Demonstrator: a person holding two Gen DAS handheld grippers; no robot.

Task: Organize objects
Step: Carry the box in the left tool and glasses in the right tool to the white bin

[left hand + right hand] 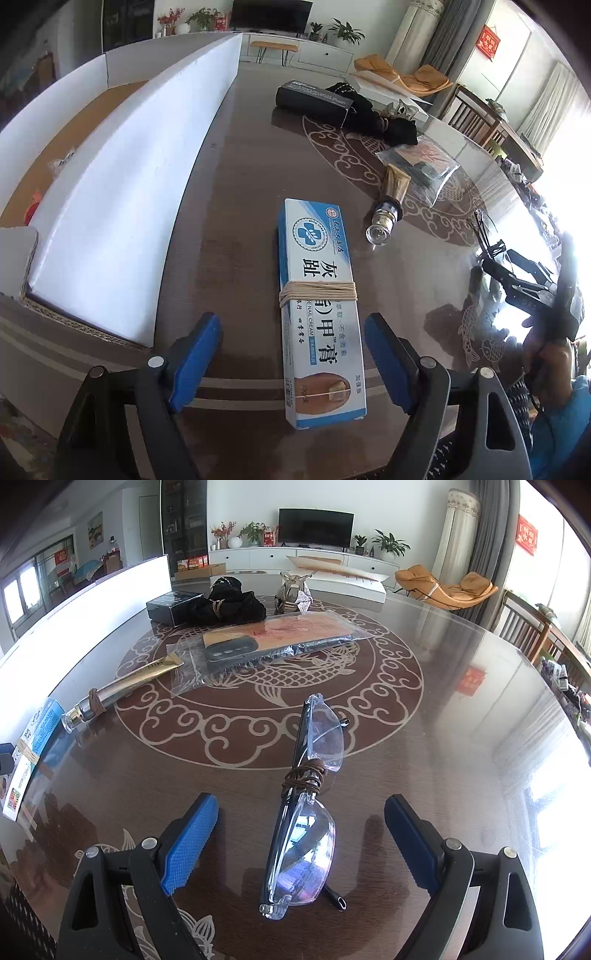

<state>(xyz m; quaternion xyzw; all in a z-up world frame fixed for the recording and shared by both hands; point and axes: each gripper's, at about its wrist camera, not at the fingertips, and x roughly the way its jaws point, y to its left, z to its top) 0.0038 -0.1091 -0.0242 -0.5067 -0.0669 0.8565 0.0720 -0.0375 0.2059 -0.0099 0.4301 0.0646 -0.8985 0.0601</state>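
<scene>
A blue and white nail cream box (319,306), wound with a rubber band, lies flat on the brown table between the blue fingers of my left gripper (295,360), which is open and not touching it. The box also shows in the right wrist view (31,755). Folded clear glasses (308,808), tied with a brown band, lie between the fingers of my right gripper (301,843), which is open and apart from them. The right gripper also shows in the left wrist view (532,291).
A large white cardboard box (122,192) with a few items inside stands at the left. On the table lie a gold tube (122,688), a bagged phone case (273,637), a black box (173,607), a black cloth bundle (232,605) and a metal ornament (293,590).
</scene>
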